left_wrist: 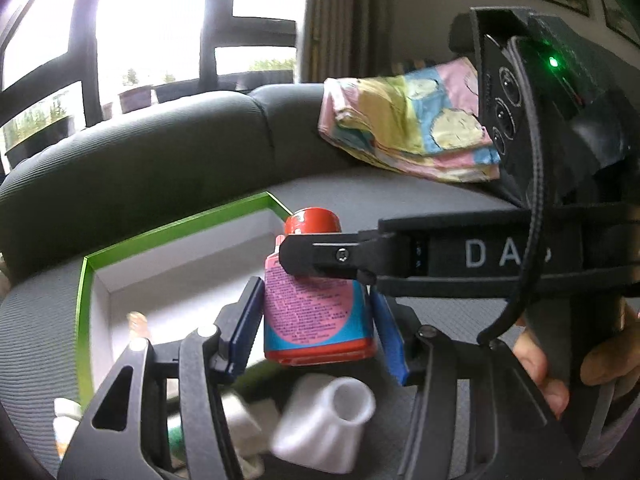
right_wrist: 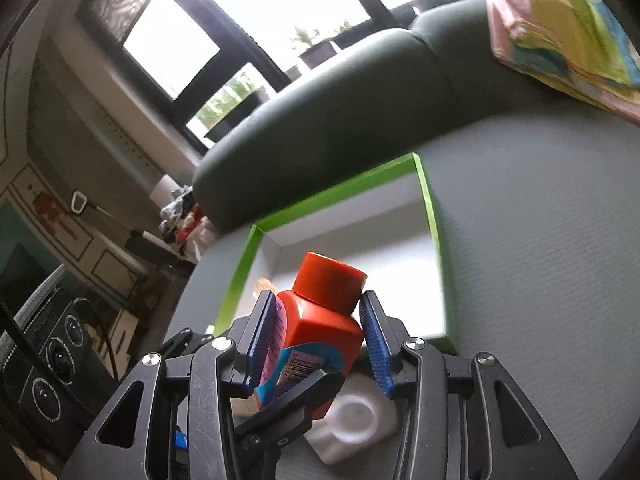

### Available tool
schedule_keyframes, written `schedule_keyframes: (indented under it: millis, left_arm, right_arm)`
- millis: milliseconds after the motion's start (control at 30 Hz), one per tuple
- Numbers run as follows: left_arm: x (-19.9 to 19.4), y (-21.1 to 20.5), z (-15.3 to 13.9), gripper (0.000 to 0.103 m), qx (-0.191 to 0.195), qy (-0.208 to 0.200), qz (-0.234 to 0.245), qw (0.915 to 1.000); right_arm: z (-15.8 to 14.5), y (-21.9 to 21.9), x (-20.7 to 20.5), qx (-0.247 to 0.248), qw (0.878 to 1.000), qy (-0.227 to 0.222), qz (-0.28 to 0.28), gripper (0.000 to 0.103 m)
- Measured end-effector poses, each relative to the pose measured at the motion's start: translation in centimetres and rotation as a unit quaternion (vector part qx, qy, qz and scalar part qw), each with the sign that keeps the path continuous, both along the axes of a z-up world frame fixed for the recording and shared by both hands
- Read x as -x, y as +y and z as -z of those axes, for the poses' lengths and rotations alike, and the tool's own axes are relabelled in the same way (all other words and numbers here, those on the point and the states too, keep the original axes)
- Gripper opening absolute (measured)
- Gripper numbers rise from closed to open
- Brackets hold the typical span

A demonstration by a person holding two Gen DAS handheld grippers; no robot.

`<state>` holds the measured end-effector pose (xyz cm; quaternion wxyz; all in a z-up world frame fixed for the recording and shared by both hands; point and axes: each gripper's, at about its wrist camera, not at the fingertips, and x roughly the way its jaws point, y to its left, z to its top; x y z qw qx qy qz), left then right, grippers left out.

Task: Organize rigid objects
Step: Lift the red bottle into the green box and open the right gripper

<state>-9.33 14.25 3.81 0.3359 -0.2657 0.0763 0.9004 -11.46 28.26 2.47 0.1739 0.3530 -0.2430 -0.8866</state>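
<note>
An orange-red bottle with a pink and blue label and a red cap is held above the grey sofa seat. My left gripper has its blue pads on both sides of the bottle's body. My right gripper is closed on the same bottle near its shoulder, and its finger crosses the left wrist view. A green-edged white box lies open behind the bottle; it also shows in the right wrist view. A white plastic bottle lies below, also seen from the right wrist.
A folded pastel cloth lies on the sofa seat at the right, also in the right wrist view. The dark sofa backrest runs behind the box. A small tan object lies inside the box. Windows are behind the sofa.
</note>
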Motion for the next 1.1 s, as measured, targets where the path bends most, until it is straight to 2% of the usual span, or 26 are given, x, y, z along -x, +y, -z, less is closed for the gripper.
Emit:
schedule_keyframes:
  millis: [133,333,500,533,567,633,700,733,1100]
  left_arm:
    - [2.2,-1.1,-0.2,0.052,-0.009,-0.005,-0.012,0.9999]
    - [5.6,-2.4,0.9,0.052,-0.008,-0.039,-0.030,0.9988]
    - [6.8,-3.1,2.2,0.055,-0.015,-0.072,-0.042,0.9964]
    - [6.8,-3.1,2.3,0.062,-0.015,-0.075,-0.045,0.9961]
    - [6.8,-3.3,2.3,0.077,-0.011,-0.073,-0.061,0.9954]
    - [6.9,-3.5,2.1,0.088,-0.009,-0.073,-0.075,0.9945]
    - [6.8,-3.8,1.8,0.093,-0.020,-0.078,-0.080,0.9935]
    - [6.7,-4.0,1.6,0.101,-0.021,-0.076,-0.087,0.9930]
    - [4.4,-6.5,0.1,0.102,-0.022,-0.071,-0.150,0.9859]
  right_arm:
    - [-0.3,-1.4,2.2,-0.006,1.000,0.006,-0.010,0.045]
    - [1.3,-2.8,5.6,0.005,1.000,-0.018,-0.020,0.045]
    - [2.1,-3.3,6.1,-0.013,1.000,-0.028,-0.005,0.045]
    - [2.2,-3.1,6.1,-0.005,0.999,-0.033,-0.003,0.045]
    - [2.3,-2.8,6.1,0.000,0.999,-0.035,-0.002,0.045]
    - [2.1,-2.2,5.7,0.002,0.999,-0.035,0.006,0.046]
    - [1.9,-1.4,5.2,-0.005,0.999,-0.036,0.021,0.050]
    - [1.8,-1.1,4.9,-0.002,0.999,-0.036,0.023,0.051]
    - [1.9,0.8,0.4,-0.003,0.999,-0.030,0.042,0.054]
